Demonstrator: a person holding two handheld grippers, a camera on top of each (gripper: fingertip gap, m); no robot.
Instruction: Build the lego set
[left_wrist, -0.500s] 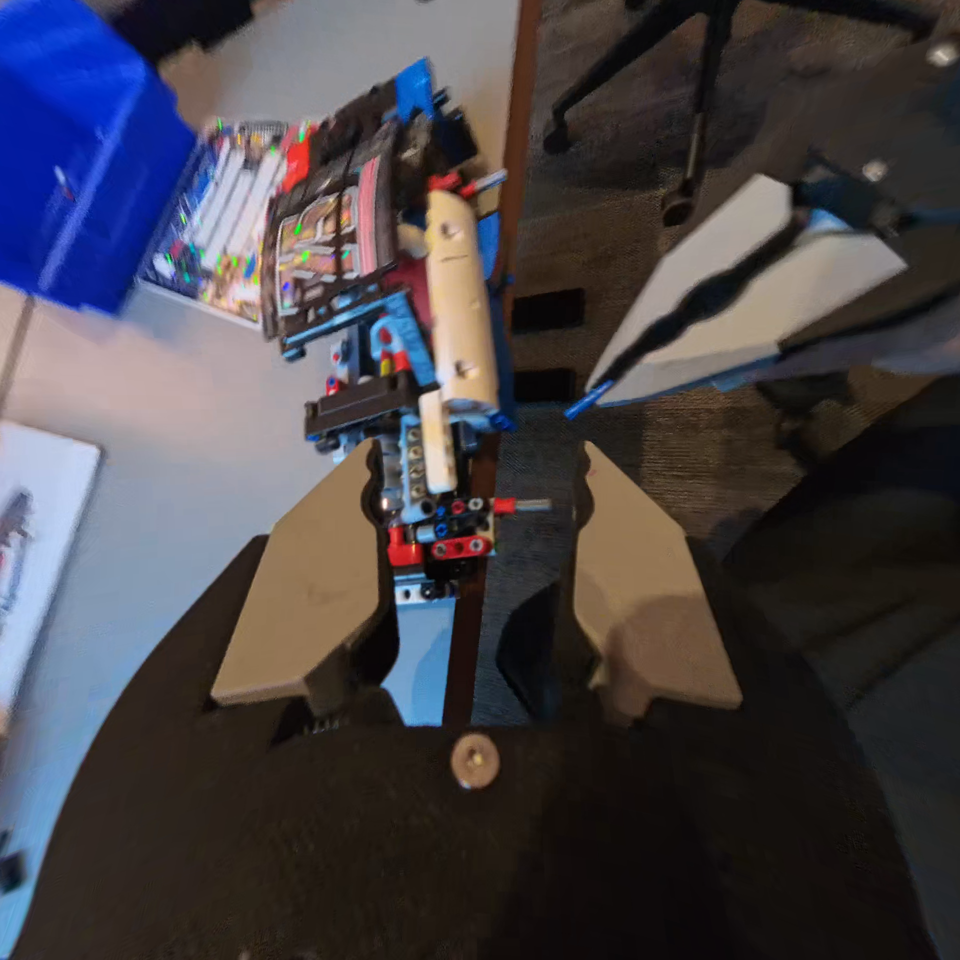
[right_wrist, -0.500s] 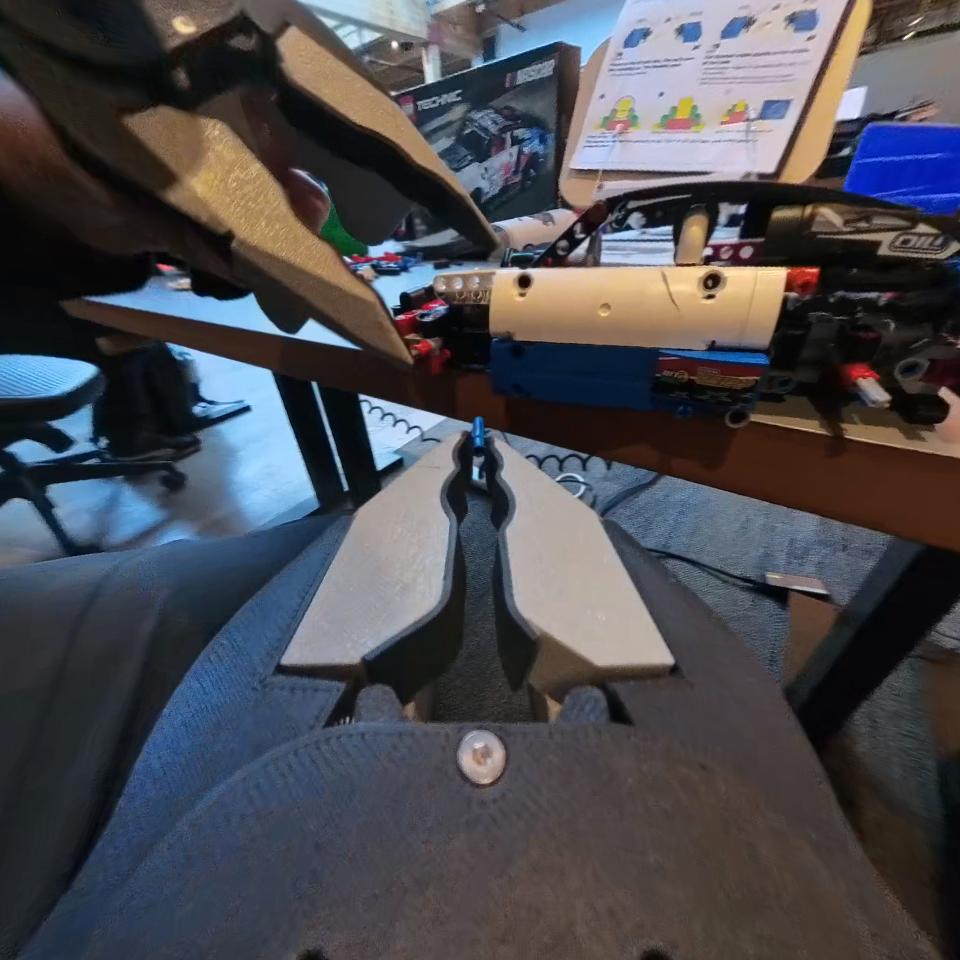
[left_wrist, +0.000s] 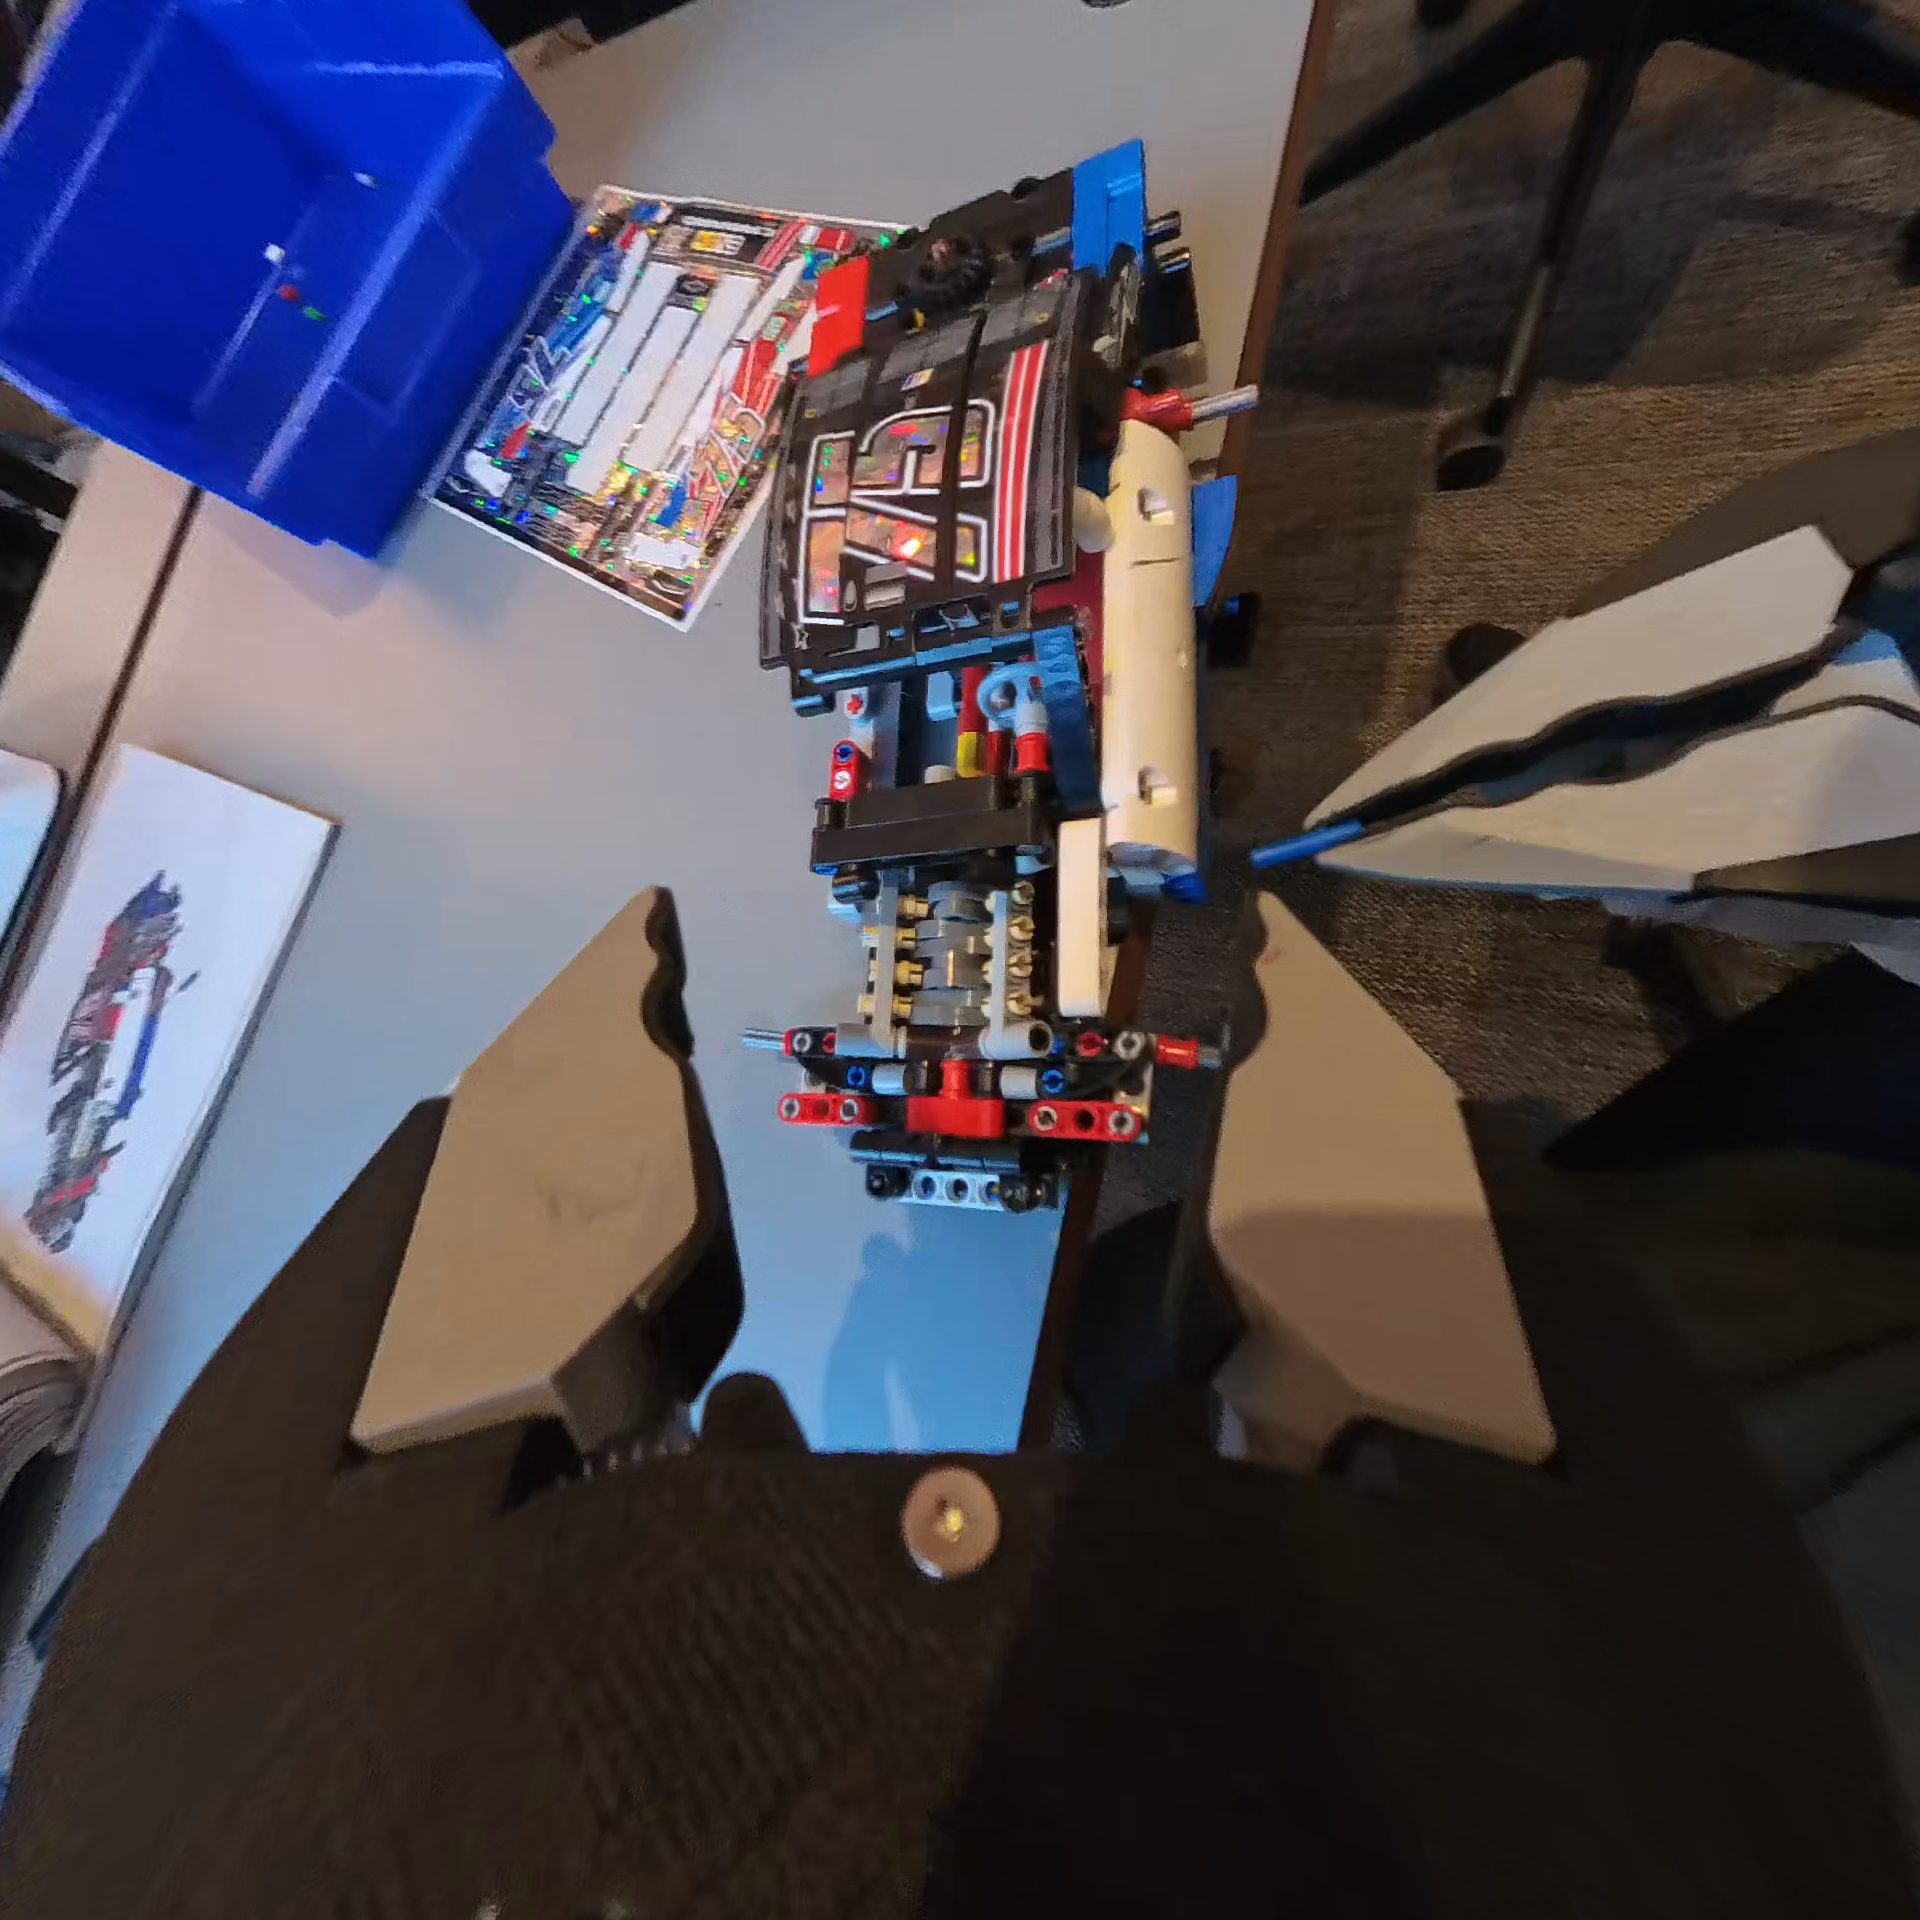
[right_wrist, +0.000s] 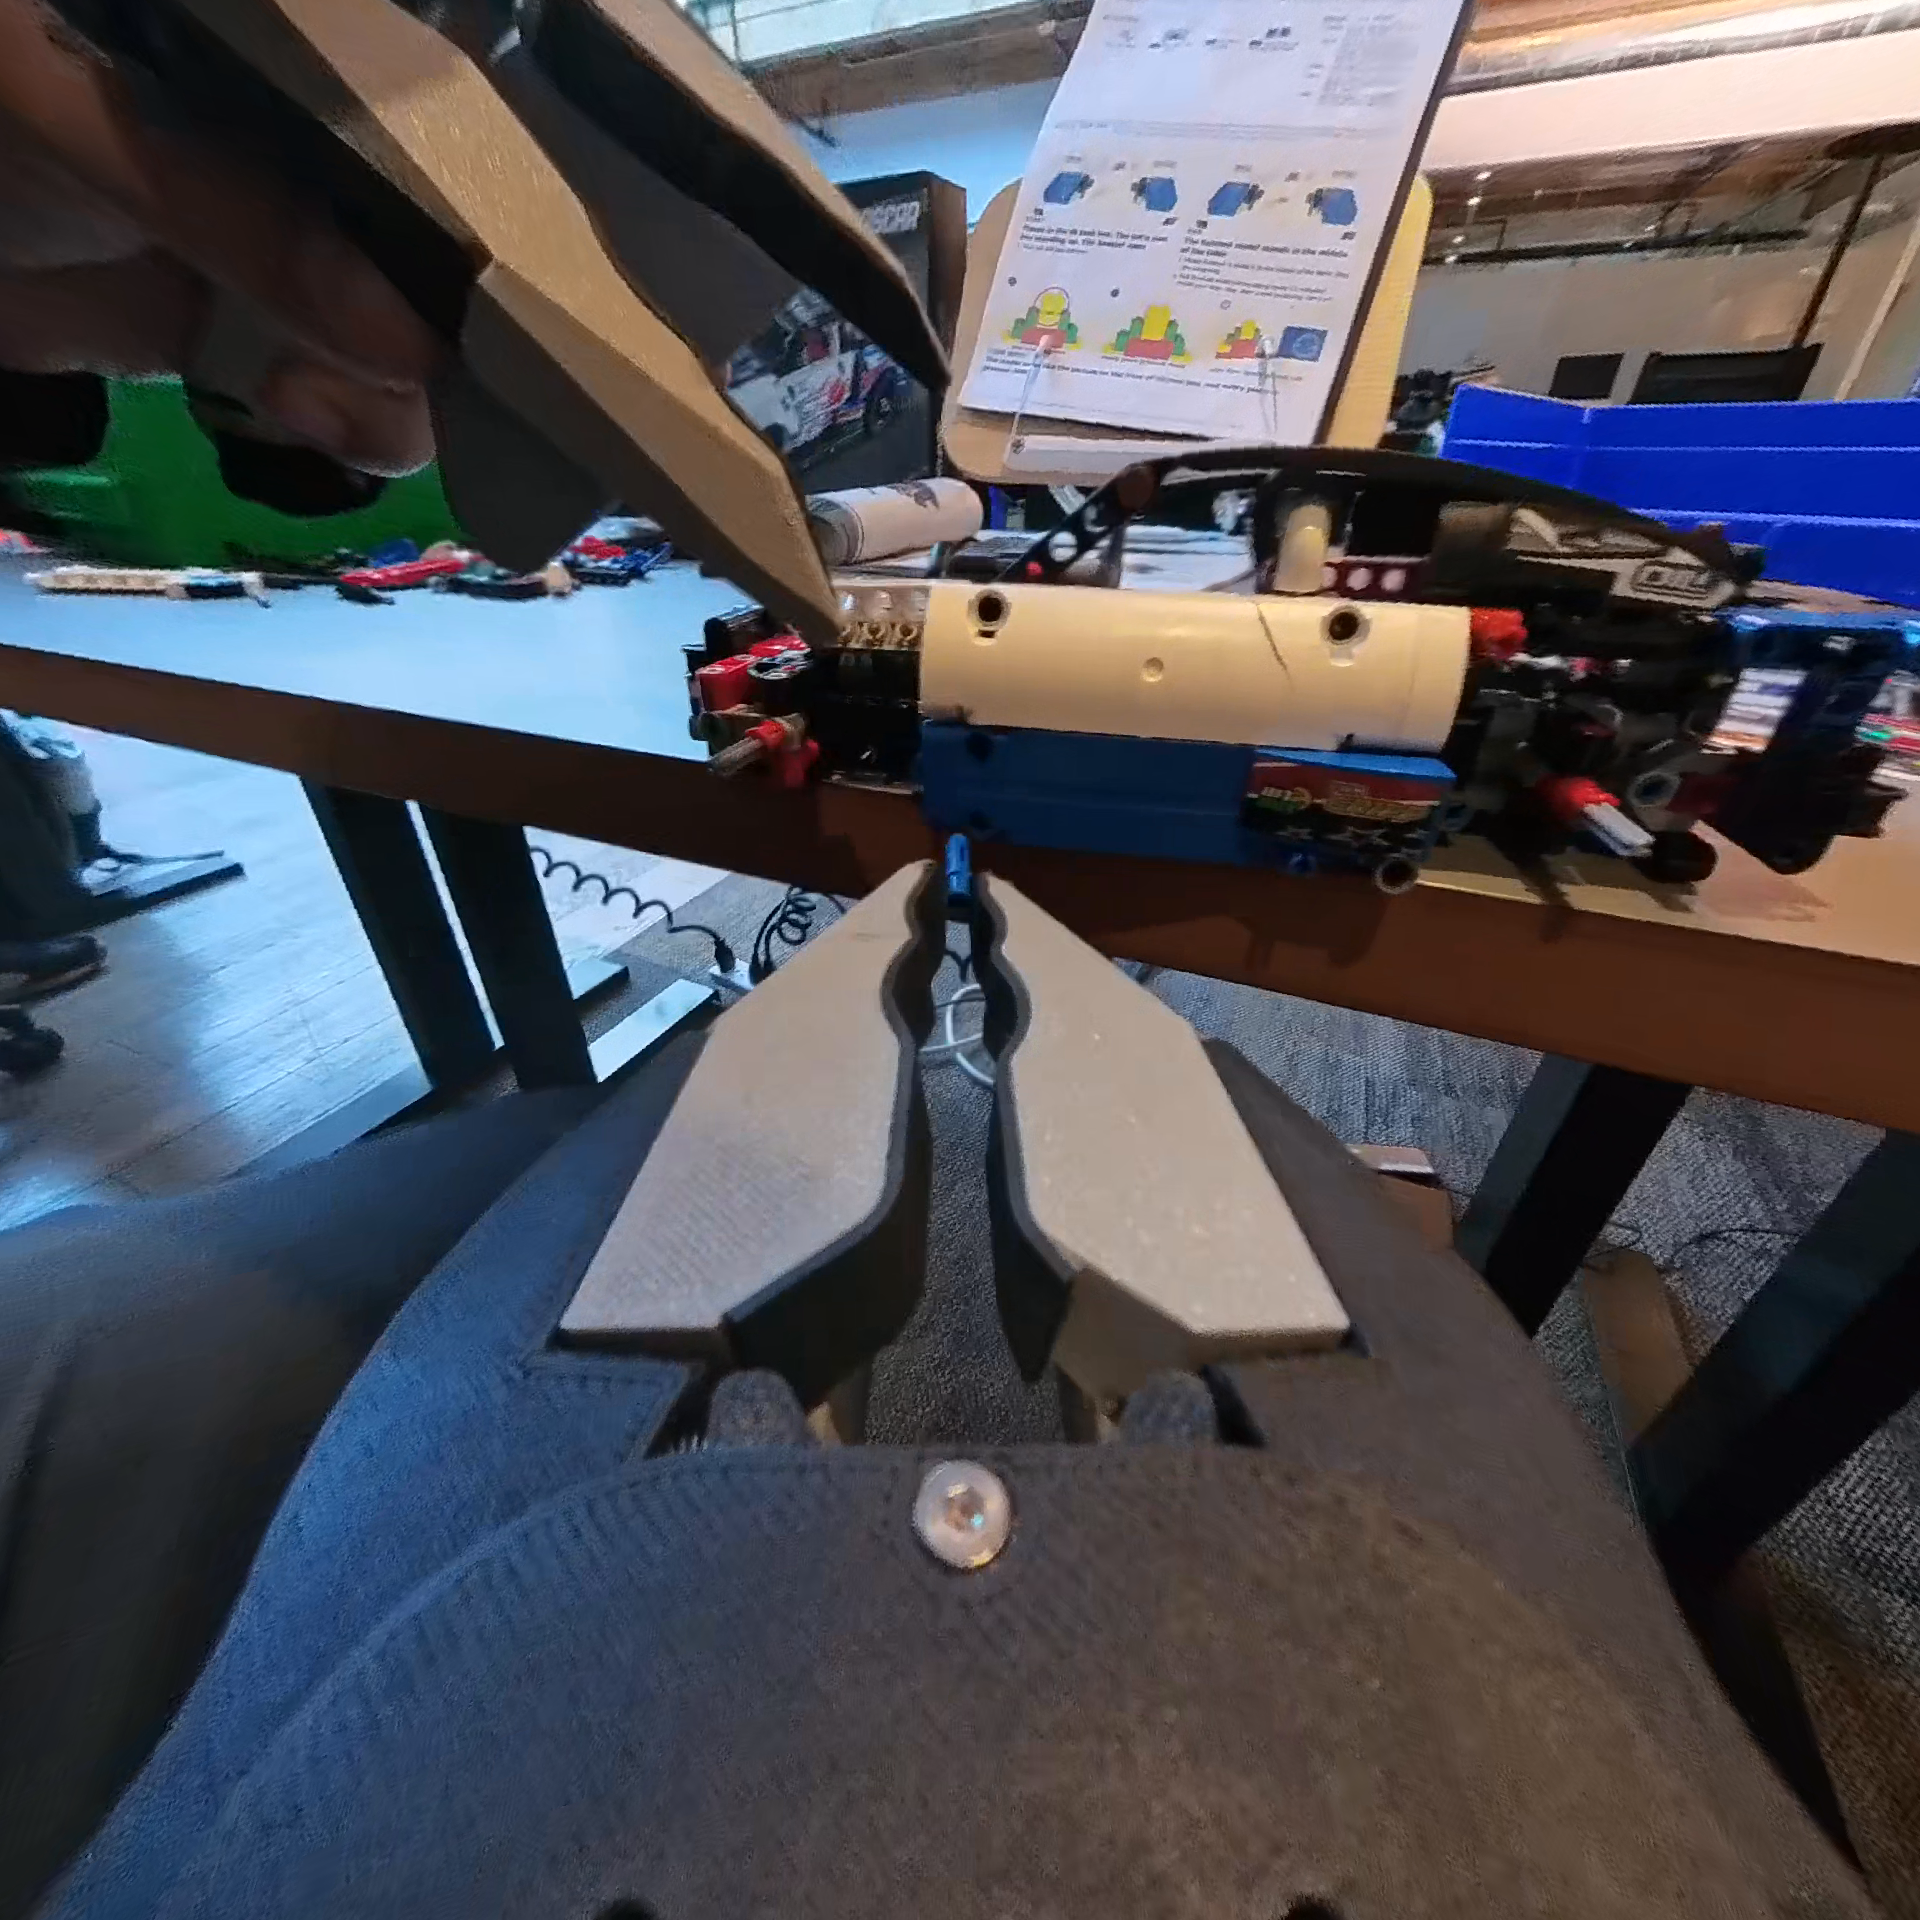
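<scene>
Down by the table edge, the right gripper (right_wrist: 954, 914) pinches a small blue pin (right_wrist: 957, 868), just below the car's (right_wrist: 1195, 686) blue side panel. Above the car's front end the left gripper (left_wrist: 956, 1039) hangs wide open, holding nothing. The pin looks set for fitting, which calls for lining it up with a hole while the left steadies the car on the table (left_wrist: 468, 779).

your right hand-held gripper (right_wrist: 958, 902) hides most of the thin blue plastic pin (right_wrist: 957, 860). the big blue plastic bin (left_wrist: 239, 239) runs off the frame's edge, and the shiny printed sticker sheet (left_wrist: 644, 395) beside it slips partly under it.

I am seeing the grey table (left_wrist: 436, 727) carrying the lego car (left_wrist: 997, 748) at its edge, sticker sheet (left_wrist: 644, 395), blue bin (left_wrist: 239, 249) and instruction booklet (left_wrist: 125, 1039) lying beside that car.
</scene>
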